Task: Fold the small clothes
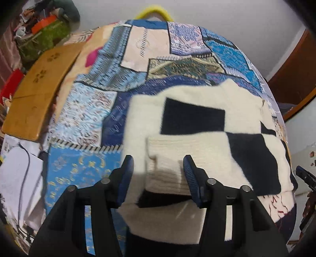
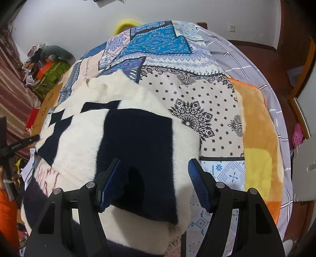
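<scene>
Sweater [image 1: 197, 126]: near hem hidden beneath the left gripper [image 1: 158, 174] body, print motion-blurred. Yellow hoop [image 1: 154, 11]: far beyond the claw, mostly hidden behind the patchwork bedspread [image 1: 83, 170].

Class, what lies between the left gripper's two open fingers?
In the left wrist view, the left gripper frames the cream ribbed cuff of the cream-and-navy sweater.

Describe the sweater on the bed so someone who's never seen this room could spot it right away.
Look at the bed with the blue patchwork quilt. Lying flat on it, under both open claws, is a fluffy cream sweater with big dark navy blocks and a ribbed cuff. The orange blanket beside it is plain; only the sweater is cream with dark blocks.
</scene>
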A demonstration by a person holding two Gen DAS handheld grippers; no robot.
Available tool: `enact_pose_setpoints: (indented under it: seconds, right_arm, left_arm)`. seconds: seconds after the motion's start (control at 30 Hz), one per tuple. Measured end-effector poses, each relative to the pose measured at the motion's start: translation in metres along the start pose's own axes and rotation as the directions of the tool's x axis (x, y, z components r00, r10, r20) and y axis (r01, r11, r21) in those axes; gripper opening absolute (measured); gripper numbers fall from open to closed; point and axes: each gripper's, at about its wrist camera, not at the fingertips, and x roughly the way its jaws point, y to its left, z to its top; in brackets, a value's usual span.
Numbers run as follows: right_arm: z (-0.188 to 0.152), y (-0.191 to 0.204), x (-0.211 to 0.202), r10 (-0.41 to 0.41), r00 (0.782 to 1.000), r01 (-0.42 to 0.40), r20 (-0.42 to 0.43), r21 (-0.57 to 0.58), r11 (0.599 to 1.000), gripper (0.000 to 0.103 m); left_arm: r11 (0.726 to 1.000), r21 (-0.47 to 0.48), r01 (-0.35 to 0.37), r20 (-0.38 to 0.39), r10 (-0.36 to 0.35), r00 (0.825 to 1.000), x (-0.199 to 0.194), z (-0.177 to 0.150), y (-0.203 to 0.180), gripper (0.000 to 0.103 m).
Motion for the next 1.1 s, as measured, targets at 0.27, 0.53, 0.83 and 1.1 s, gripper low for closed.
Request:
enact_pose_setpoints:
  seconds: [0.27, 0.53, 0.83, 1.1]
  right_arm:
    - [-0.001, 0.009, 0.006, 0.004, 1.000, -0.004, -0.018, -0.022, 1.000, 0.066]
    - [0.000, 0.013, 0.005, -0.001, 1.000, 0.000, -0.015, -0.027, 1.000, 0.066]
    - [0.002, 0.019, 0.003, 0.005, 1.000, -0.005, -0.005, -0.038, 0.999, 0.066]
    - [0.002, 0.014, 0.003, -0.006, 1.000, 0.006, -0.005, -0.029, 1.000, 0.066]
  left_arm:
    - [1.000, 0.009, 0.008, 0.003, -0.008, 1.000, 0.003, -0.007, -0.002, 0.004]
    - [0.999, 0.039, 0.027, 0.174, -0.033, 0.984, -0.056, 0.007, -0.010, 0.003]
    - [0.994, 0.083, -0.071, 0.209, 0.052, 0.977, -0.057, 0.015, -0.010, 0.002]
    - [0.997, 0.050, -0.061, 0.062, 0.058, 0.996, -0.004, -0.006, 0.007, 0.002]
